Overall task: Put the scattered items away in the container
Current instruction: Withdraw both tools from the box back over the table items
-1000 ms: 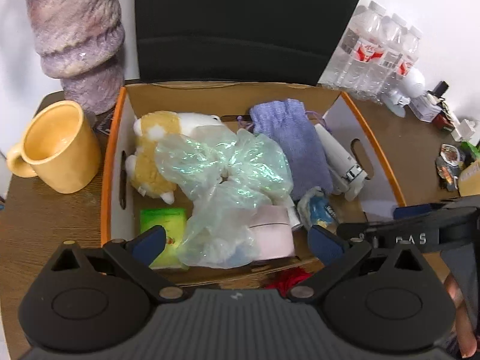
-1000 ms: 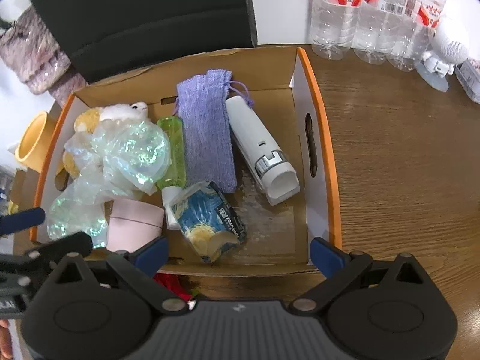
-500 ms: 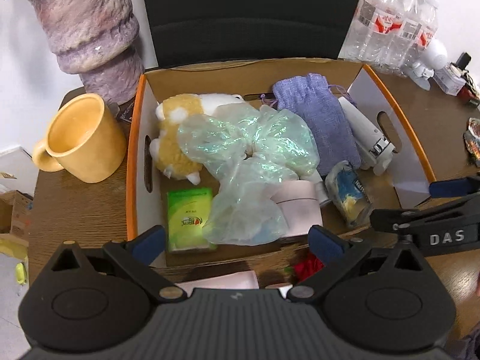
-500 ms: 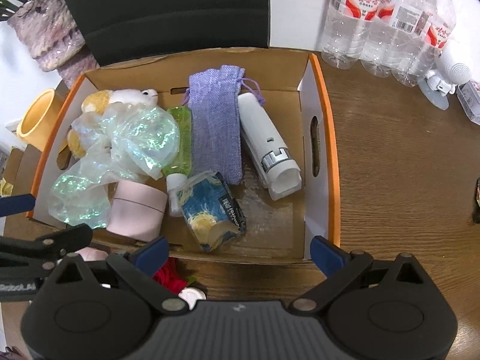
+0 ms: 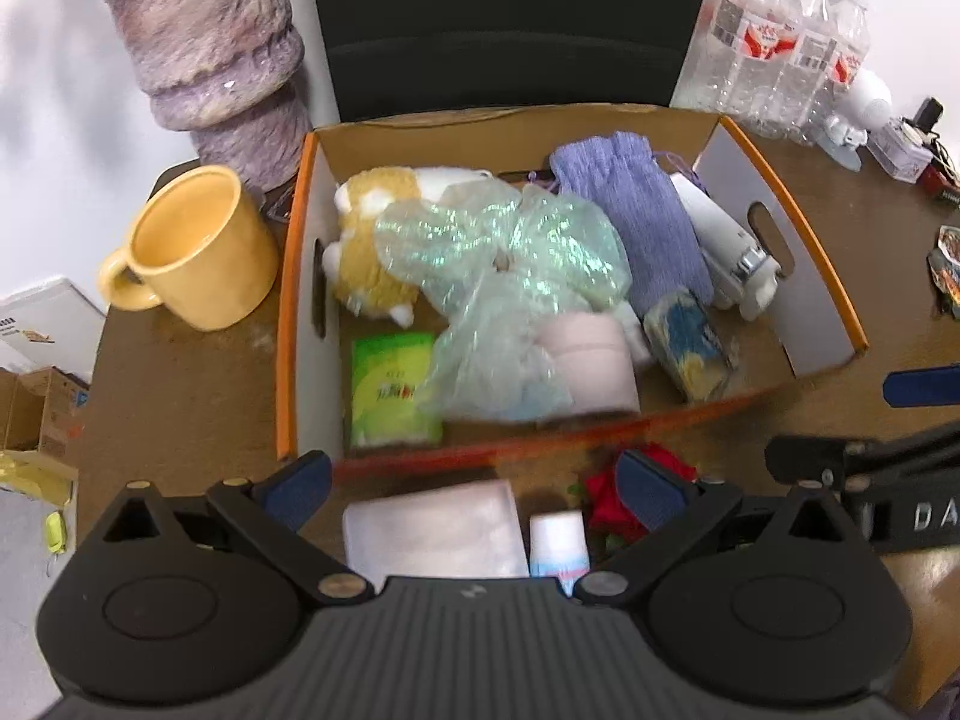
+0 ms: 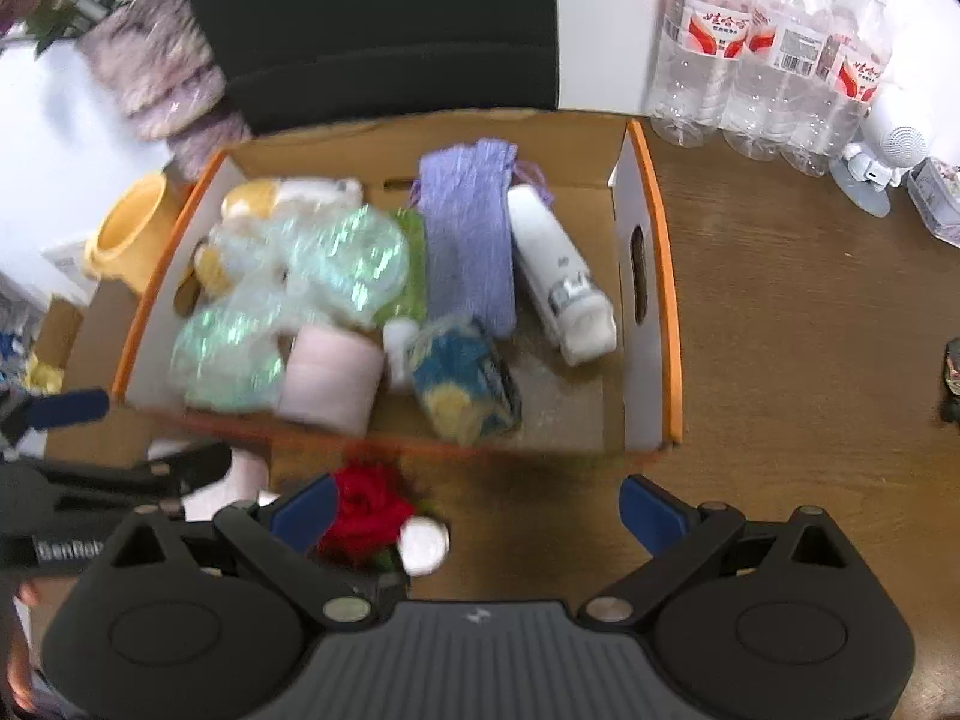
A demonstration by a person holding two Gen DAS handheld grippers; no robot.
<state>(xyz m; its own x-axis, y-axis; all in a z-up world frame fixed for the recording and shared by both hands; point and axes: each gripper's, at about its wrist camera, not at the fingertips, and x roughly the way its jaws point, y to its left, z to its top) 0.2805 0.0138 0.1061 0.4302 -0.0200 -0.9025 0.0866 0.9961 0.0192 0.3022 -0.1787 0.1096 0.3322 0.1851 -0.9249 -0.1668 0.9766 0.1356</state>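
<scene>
In the left wrist view I held my left gripper (image 5: 474, 489) wide open and empty over a white packet (image 5: 432, 531), a small bottle (image 5: 559, 540) and a red rose (image 5: 618, 498), all lying on the desk (image 5: 180, 396) just before the cardboard box (image 5: 288, 324). In the right wrist view my right gripper (image 6: 477, 510) was also wide open and held nothing, with the rose (image 6: 363, 510) beside its left finger and a round white cap (image 6: 425, 546) near it, outside the filled box (image 6: 651, 300).

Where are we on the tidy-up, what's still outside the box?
Mostly packed: plush toy, purple pouch and others lie in the box. Both the left gripper and right gripper are open and empty. Left outside: red rose, white packet, small bottle.
</scene>
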